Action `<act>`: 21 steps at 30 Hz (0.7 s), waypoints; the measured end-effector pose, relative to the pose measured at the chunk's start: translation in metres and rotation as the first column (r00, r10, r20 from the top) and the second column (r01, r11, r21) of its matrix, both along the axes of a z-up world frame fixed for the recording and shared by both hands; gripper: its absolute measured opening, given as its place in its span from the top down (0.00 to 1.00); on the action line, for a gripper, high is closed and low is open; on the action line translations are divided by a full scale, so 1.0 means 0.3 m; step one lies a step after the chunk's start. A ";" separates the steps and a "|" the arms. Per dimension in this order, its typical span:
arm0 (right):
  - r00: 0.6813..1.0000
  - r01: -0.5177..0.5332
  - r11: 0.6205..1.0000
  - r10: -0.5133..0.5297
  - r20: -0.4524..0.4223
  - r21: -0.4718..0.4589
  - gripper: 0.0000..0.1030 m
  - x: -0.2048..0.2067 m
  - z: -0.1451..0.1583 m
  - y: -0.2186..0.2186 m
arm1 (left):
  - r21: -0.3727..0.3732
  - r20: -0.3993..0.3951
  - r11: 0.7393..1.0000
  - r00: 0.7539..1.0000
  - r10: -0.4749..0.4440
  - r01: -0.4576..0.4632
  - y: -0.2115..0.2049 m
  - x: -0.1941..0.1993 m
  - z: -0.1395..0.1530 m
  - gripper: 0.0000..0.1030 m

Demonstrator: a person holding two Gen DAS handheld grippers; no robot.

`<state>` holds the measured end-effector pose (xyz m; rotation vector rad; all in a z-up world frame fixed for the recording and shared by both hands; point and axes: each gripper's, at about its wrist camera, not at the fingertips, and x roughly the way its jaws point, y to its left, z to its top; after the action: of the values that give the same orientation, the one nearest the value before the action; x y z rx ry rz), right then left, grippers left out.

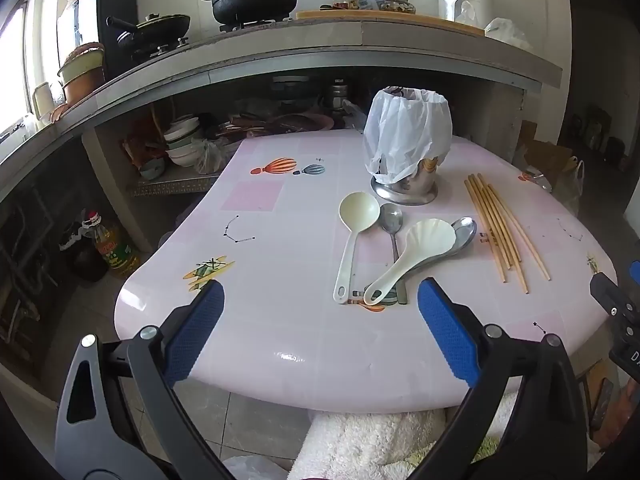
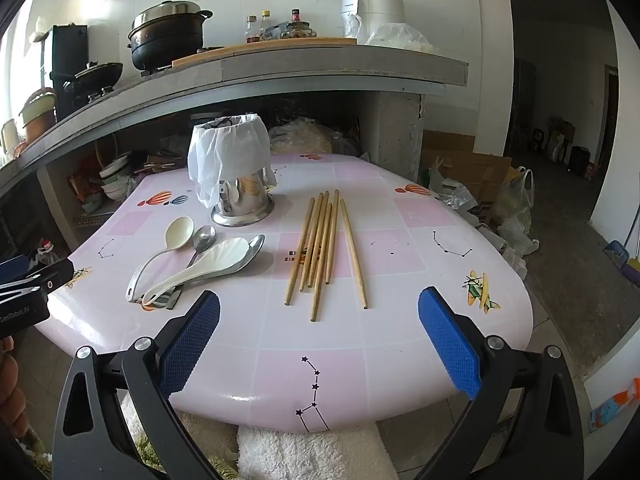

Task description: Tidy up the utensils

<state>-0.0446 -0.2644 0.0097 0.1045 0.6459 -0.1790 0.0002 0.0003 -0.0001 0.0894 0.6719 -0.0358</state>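
Pink and white checks, printed with balloons, planes and star lines, cover the rounded tabletop (image 2: 400, 320), which stands in front of a grey concrete kitchen counter (image 2: 320, 64). On that counter, from the left, sit a black wok (image 2: 98, 74), a big lidded pot (image 2: 168, 40), a few sauce bottles (image 2: 276, 26) and a white appliance (image 2: 372, 4); stacked bowls (image 1: 182, 140) fill the shelf beneath. On the tabletop, toward the left, lies a loose pile of spoons (image 2: 192, 260): two cream plastic ones and two steel ones, overlapping. Just behind them stands a steel utensil holder (image 2: 242, 196) with a white plastic bag (image 2: 228, 156) draped over its top; its contents cannot be seen. To the right, wooden chopsticks (image 2: 320, 248) lie side by side in a rough bundle. The left gripper (image 1: 320, 312) and the right gripper (image 2: 320, 320) both hover at the near edge, jaws spread wide and holding nothing.
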 end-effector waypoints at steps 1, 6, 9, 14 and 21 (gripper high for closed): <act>1.000 0.000 1.000 0.000 0.000 0.000 0.06 0.001 0.000 0.000 | 0.000 -0.002 1.000 1.000 0.000 0.000 0.000 0.000 0.000 0.09; 1.000 0.000 1.000 0.000 0.002 0.004 0.06 0.001 0.001 0.000 | -0.002 -0.003 1.000 1.000 -0.001 0.001 -0.001 -0.001 0.001 0.09; 1.000 0.000 1.000 0.000 0.003 0.004 0.06 0.001 0.001 -0.001 | 0.002 -0.001 1.000 1.000 -0.005 0.005 -0.003 -0.003 0.002 0.09; 1.000 0.000 1.000 0.000 0.004 0.004 0.06 0.002 0.001 -0.002 | -0.001 -0.004 1.000 1.000 -0.002 0.002 0.035 -0.002 -0.015 0.09; 1.000 0.000 1.000 0.000 0.004 0.005 0.06 0.002 0.002 -0.003 | -0.005 -0.010 1.000 1.000 0.001 -0.001 0.024 0.001 -0.009 0.09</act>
<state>-0.0441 -0.2653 0.0102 0.1096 0.6422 -0.1777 0.0006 0.0075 -0.0029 0.0843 0.6816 -0.0365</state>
